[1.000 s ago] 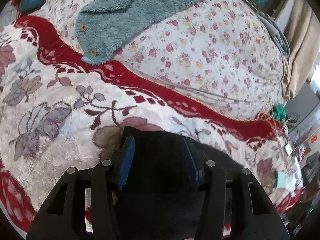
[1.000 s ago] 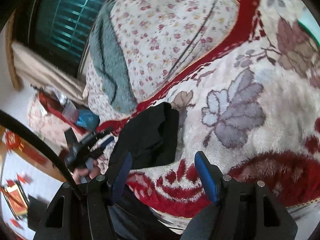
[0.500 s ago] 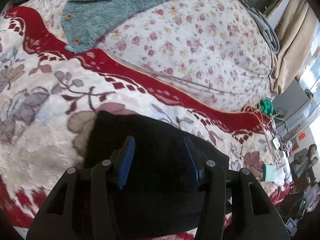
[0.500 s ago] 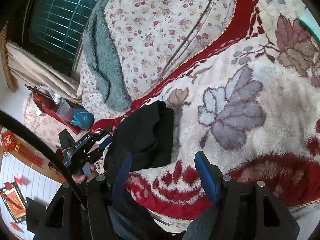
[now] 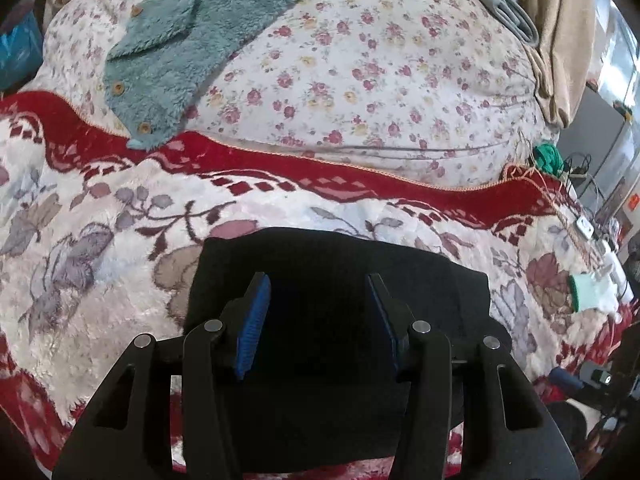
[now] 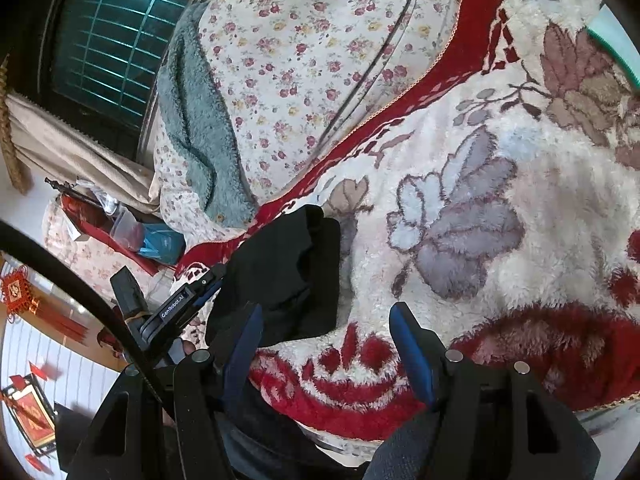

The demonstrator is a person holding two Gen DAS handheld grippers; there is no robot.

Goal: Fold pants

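The black pants (image 5: 340,264) lie as a folded bundle on the white and red floral blanket (image 5: 100,248), near its front edge. My left gripper (image 5: 317,276) hovers over the bundle with its blue pads apart, and no cloth looks pinched between them. The right wrist view shows the pants (image 6: 288,264) at lower left, with the left gripper (image 6: 200,286) at their left side. My right gripper (image 6: 325,307) is open above the blanket's red border, just right of the pants, with nothing between its fingers.
A teal fleece garment (image 5: 192,40) lies on the floral quilt (image 5: 360,80) behind the blanket. A beige curtain (image 5: 560,40) and a cluttered side surface (image 5: 584,224) are at the right. A window (image 6: 100,40) and red items (image 6: 92,220) are at the left of the right wrist view.
The left gripper has rolled and drawn back, so more of the black bundle shows ahead of its fingers. Its jaws keep the same gap. The right gripper has stayed put.
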